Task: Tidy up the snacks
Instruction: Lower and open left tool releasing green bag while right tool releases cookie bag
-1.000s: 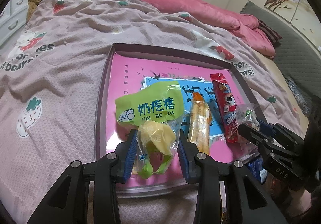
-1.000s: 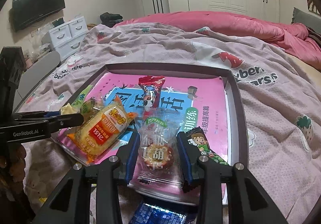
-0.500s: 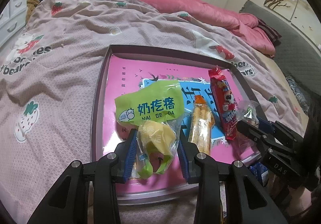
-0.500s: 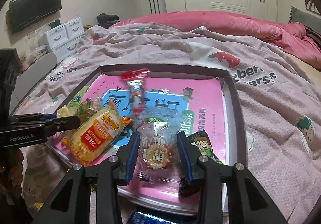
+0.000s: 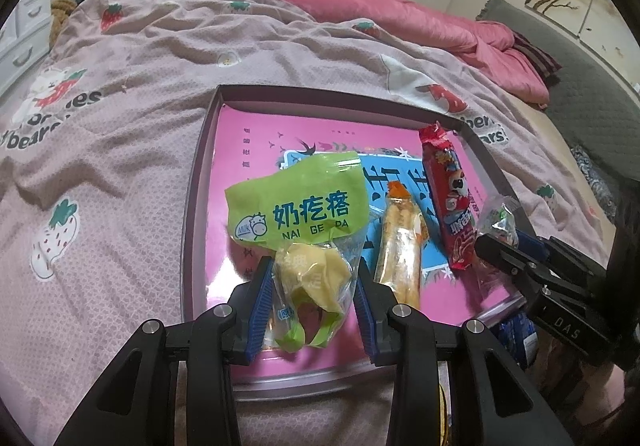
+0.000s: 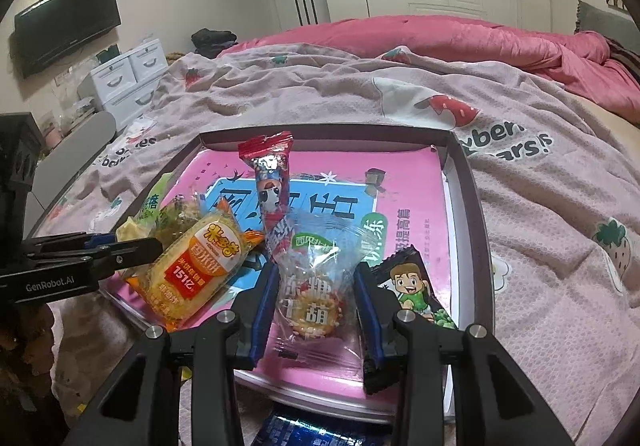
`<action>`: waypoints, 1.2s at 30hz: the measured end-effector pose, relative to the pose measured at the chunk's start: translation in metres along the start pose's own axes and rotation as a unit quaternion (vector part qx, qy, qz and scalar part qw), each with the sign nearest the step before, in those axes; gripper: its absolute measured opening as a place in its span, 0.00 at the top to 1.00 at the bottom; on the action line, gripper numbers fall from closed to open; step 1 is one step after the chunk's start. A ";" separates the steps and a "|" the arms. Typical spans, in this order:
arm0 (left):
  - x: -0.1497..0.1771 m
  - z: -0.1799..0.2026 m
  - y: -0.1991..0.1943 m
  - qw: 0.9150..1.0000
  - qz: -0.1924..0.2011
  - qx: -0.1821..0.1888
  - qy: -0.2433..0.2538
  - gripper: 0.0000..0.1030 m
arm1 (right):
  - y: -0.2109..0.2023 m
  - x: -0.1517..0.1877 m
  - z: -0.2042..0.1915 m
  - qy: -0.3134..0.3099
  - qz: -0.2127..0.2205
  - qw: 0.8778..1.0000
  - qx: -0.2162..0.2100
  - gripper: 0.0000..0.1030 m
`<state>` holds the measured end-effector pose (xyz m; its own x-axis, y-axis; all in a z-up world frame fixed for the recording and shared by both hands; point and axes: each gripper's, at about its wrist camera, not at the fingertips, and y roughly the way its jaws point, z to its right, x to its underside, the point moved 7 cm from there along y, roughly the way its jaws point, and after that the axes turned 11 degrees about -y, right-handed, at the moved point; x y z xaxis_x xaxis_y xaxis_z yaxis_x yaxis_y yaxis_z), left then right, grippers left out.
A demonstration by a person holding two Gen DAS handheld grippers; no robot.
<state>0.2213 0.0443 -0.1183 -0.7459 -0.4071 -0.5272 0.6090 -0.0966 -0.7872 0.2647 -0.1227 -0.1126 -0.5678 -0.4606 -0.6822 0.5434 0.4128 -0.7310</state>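
Over the near edge of the tray [image 5: 196, 202], both sets of tongs tilt steeply down toward the bed. Left tongs [image 5: 314, 288] are narrowed onto a green milk-curd packet [image 5: 298, 214], the blue pads pressing its clear lower part where yellow pieces show; its green top stands above the tray floor. Right tongs [image 6: 314, 296] are likewise closed on a clear hawthorn sweet packet [image 6: 316, 286], the pads pinching its sides just above the tray.

Inside the dark-rimmed tray lies a pink book cover [image 6: 408, 174] lining the bottom. On it rest a yellow rice cracker pack [image 6: 200, 270], between the two tongs, a long red snack stick [image 6: 272, 190] lying lengthwise toward the far wall, and a black packet with a cartoon boy [image 6: 412, 286] just beside the right tongs' outer finger. The tray sits on a pink strawberry-print blanket [image 5: 120, 150].
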 end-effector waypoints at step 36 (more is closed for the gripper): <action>0.012 0.001 -0.003 1.000 -0.024 -0.005 0.011 0.61 | -0.013 -0.001 -0.003 0.008 0.001 1.000 -0.017 0.54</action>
<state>0.2105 0.0385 -0.1220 -0.7795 -0.3821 -0.4963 0.5707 -0.1068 -0.8142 0.2567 -0.1249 -0.1025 -0.5772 -0.4474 -0.6832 0.5236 0.4393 -0.7300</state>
